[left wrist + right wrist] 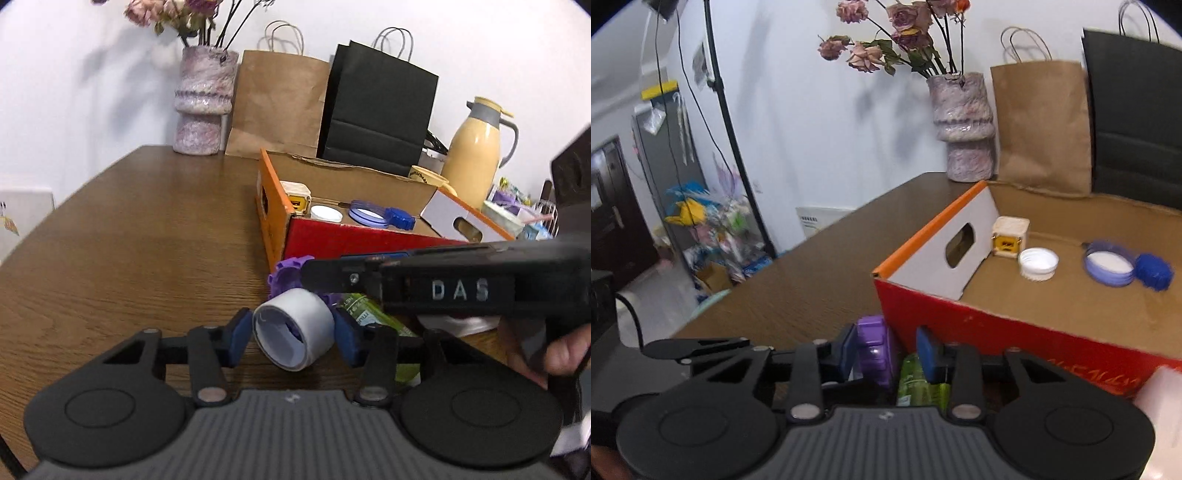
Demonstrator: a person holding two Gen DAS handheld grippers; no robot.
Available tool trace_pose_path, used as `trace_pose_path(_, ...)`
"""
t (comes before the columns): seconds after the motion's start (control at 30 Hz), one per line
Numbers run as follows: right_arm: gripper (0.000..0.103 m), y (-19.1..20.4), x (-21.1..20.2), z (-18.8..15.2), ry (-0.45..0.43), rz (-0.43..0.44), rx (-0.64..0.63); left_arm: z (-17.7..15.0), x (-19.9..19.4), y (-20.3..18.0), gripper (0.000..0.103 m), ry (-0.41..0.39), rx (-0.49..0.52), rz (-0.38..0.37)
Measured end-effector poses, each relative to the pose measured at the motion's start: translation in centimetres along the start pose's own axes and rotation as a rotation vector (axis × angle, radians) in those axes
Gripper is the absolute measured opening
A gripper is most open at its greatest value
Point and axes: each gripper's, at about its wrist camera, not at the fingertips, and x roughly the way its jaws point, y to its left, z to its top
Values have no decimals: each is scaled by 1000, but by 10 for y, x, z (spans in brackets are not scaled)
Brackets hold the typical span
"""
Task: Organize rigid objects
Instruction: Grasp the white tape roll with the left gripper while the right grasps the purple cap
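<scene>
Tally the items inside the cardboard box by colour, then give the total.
Cream: 1, cube
White: 1, cap
Blue: 2, round lid and ridged cap
Total: 4 in the box

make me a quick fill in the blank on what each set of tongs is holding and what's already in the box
1. The left tongs are closed on a white roll of ____.
2. The right tongs stand around a toothed piece coloured ____.
3. The white cap lies inside the cardboard ____.
4. Behind the brown paper bag's neighbour, the vase holds dried ____.

Missing words: tape; purple; box; flowers
</scene>
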Motion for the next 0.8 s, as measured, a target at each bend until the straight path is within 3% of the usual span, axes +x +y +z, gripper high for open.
trace_pose_path(0.13,17,-3,4,1,12,-45,-11,-2,-7,6,49,6,-11,19)
trace_pose_path(0.37,19,7,15,0,58,-18,-39,-8,-18,10,48,-7,-35,42)
trace_pose_path(0.53,21,26,24,-8,97,-51,-143,-13,-34,12,48,-32,-34,85)
trace_pose_path(0.6,16,28,24,-9,105,-36,-143,-17,-43,15,48,-35,-46,95)
trace_pose_path(0.67,4,32,22,-11,111,-21,-146,-20,-51,17,48,-39,-58,105)
trace_pose_path(0.8,1,43,10,-18,98,-24,-179,-29,-64,17,48,-42,-79,124)
